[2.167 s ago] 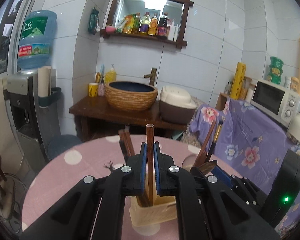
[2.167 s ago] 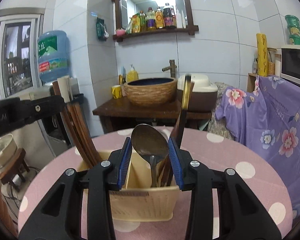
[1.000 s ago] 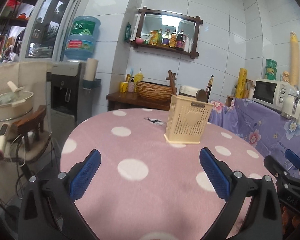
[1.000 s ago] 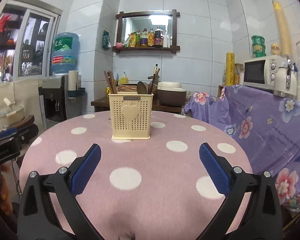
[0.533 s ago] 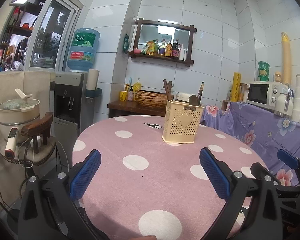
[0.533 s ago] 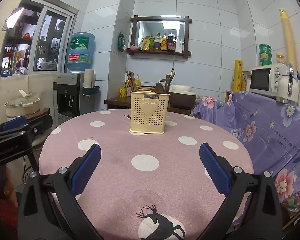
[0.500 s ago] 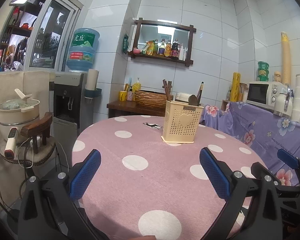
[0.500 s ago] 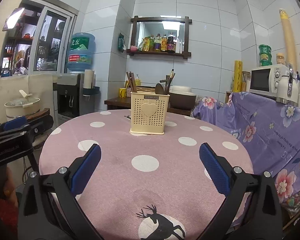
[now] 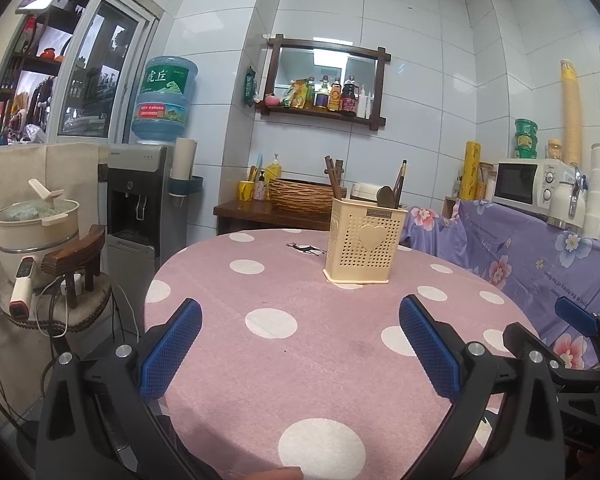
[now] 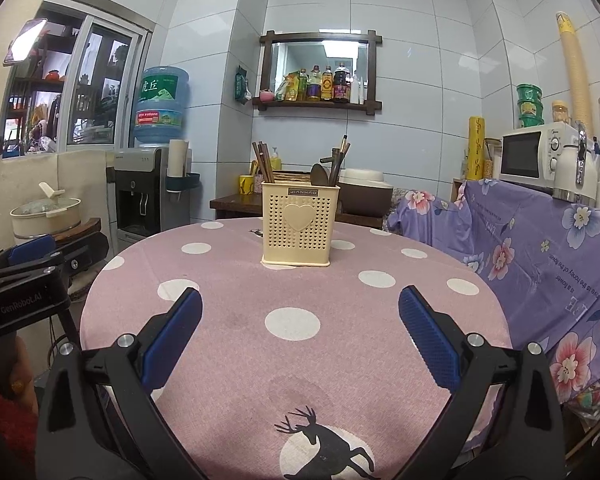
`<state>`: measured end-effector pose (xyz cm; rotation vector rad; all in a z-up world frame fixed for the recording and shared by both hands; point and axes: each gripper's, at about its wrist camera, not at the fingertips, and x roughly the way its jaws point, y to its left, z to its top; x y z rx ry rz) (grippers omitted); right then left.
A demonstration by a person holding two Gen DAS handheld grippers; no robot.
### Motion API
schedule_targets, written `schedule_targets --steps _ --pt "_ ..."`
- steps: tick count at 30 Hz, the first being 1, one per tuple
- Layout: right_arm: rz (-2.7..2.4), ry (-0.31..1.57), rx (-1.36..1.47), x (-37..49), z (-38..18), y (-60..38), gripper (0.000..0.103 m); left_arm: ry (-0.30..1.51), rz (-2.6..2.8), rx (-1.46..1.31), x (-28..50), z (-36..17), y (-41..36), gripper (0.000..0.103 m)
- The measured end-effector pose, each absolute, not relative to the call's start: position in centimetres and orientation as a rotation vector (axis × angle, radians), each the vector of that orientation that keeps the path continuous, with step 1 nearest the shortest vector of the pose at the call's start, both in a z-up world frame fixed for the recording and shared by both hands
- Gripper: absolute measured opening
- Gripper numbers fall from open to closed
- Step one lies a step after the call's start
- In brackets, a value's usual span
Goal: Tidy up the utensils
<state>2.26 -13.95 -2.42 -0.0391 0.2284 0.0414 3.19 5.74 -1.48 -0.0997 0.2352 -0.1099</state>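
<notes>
Both grippers hover level at the table's near edge. The left gripper and right gripper gape empty, facing the far holder.

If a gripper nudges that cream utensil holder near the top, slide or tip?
Likely tips: the utensil holder is tall and narrow, with chopsticks and a spoon standing above its rim. The perforated plastic looks light. The tablecloth is fabric, so its base probably grips rather than slides.

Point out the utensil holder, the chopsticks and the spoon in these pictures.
utensil holder (image 10: 299,227): right wrist view, heart on its front wall.
chopsticks (image 10: 263,162): right wrist view, shafts above the holder's left side.
spoon (image 10: 318,174): right wrist view, its bowl.
</notes>
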Motion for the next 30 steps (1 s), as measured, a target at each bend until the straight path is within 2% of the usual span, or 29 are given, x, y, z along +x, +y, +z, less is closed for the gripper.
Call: schedule_targets --steps 30 --pt "0.035 0.244 -0.033 2.86 -2.99 -13.98 0.097 0.244 -0.124 -0.089 3.20 -1.80 5.86 0.098"
